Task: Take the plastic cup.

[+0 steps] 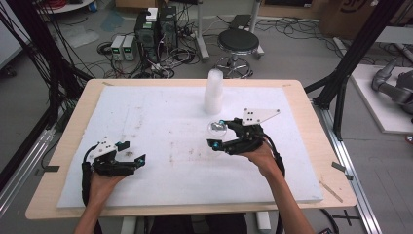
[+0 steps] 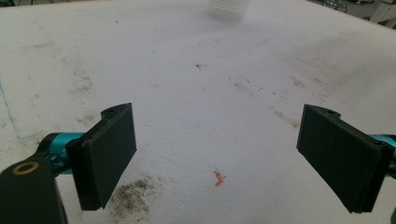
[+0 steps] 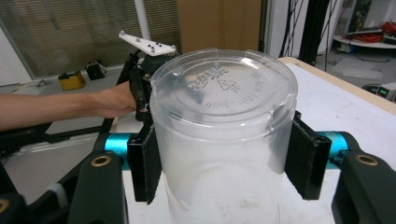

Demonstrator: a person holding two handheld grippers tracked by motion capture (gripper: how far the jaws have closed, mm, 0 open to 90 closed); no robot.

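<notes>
Two grippers are in our hands: our right gripper clamps a clear plastic cup, while our left gripper rests with jaws apart on the white foam board.

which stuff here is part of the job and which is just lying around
Part of the job:
- clear plastic cup, clamped base-up in the right gripper
- stack of cups on the white foam mat
- left gripper, open and empty

Lying about:
- black stool
- computer towers on the floor
</notes>
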